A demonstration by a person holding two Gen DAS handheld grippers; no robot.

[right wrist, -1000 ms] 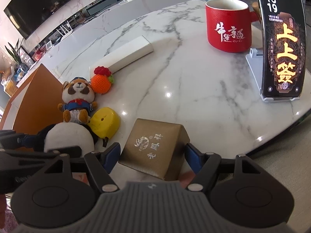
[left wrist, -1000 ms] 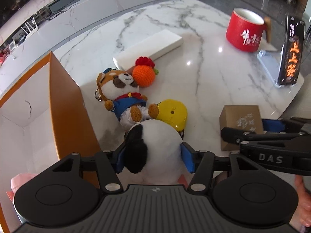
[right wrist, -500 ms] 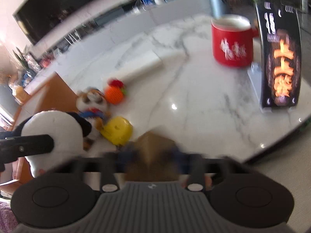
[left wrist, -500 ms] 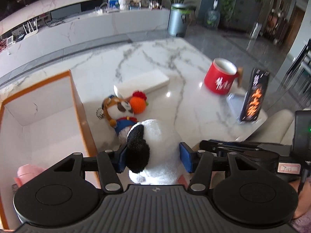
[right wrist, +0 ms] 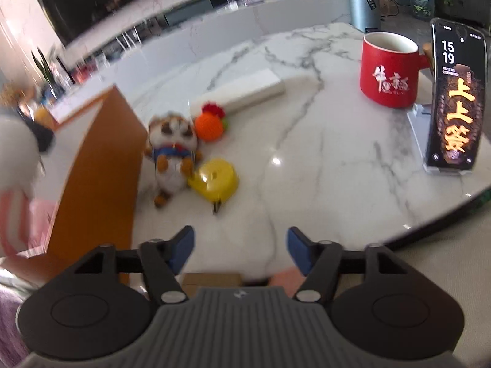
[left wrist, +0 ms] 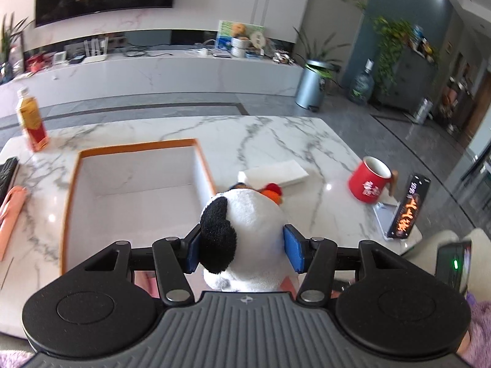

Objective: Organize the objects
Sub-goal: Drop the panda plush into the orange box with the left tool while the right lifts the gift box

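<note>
My left gripper [left wrist: 242, 250] is shut on a white and black panda plush [left wrist: 245, 230] and holds it high above the table, right of the orange-rimmed white box [left wrist: 135, 181]. My right gripper [right wrist: 239, 250] is open with nothing between its fingers, above the table's front edge. A small brown box [right wrist: 211, 280] shows just below and behind its fingers. A fox plush [right wrist: 172, 150], an orange knitted fruit [right wrist: 210, 125] and a yellow tape measure [right wrist: 218, 179] lie beside the orange box wall [right wrist: 98, 165]. The panda also shows blurred at the left of the right wrist view [right wrist: 15, 150].
A flat white box [right wrist: 242, 92] lies behind the toys. A red mug [right wrist: 389, 70] and a phone on a stand [right wrist: 454, 98] stand at the right. A drink bottle [left wrist: 30, 122] and a pink object [left wrist: 10, 211] are left of the box.
My left gripper has risen high with the panda plush. My right gripper has let the brown box slip out from between its fingers, and the box now lies below it.
</note>
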